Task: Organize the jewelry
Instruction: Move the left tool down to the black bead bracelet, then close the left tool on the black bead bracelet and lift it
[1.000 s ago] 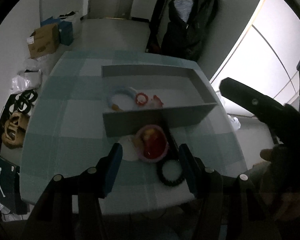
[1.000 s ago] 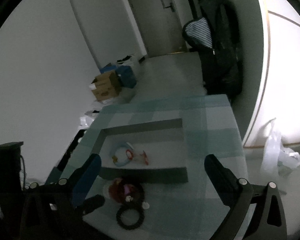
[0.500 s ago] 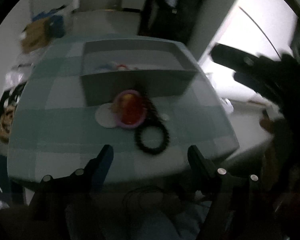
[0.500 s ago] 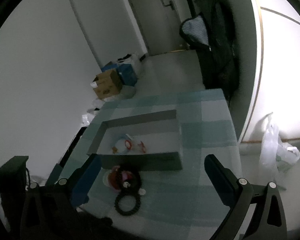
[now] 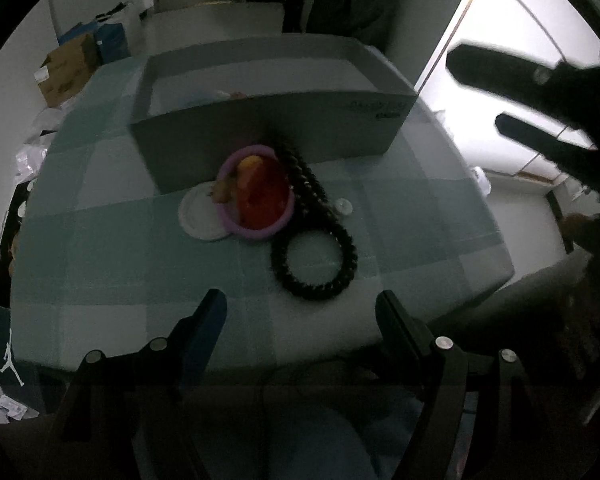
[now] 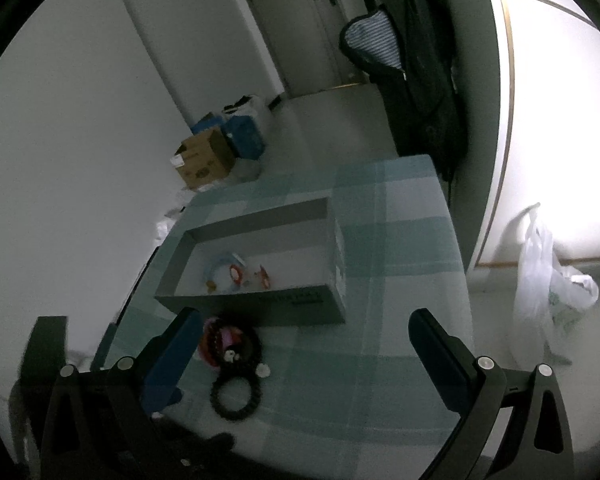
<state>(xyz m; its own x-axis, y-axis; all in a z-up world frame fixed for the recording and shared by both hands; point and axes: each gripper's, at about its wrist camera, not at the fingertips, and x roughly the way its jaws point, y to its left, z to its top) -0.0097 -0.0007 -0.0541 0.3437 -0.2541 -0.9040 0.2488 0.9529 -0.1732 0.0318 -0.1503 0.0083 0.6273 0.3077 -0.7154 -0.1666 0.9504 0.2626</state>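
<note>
A grey open box (image 5: 268, 128) stands on the checked tablecloth; it also shows in the right wrist view (image 6: 260, 304), with a pale blue ring (image 6: 220, 268) and small red pieces (image 6: 236, 274) inside. In front of it lie a pink bracelet (image 5: 256, 192) around red and orange items, a white disc (image 5: 200, 216) and a black beaded bracelet (image 5: 314, 256), also visible in the right wrist view (image 6: 236, 396). My left gripper (image 5: 300, 312) is open and empty, just short of the black bracelet. My right gripper (image 6: 304, 340) is open and empty, higher up.
The right gripper's fingers (image 5: 540, 80) show dark at the right of the left wrist view. A small white bead (image 5: 342, 206) lies by the bracelets. The table's front edge (image 5: 340, 352) is close. Cardboard boxes (image 6: 204, 160), a hanging coat (image 6: 416, 60) and a plastic bag (image 6: 548, 276) surround the table.
My left gripper has pulled back from the pink bracelet toward the table's front edge and stays open. My right gripper has risen and drawn back a little. The jewelry has not moved.
</note>
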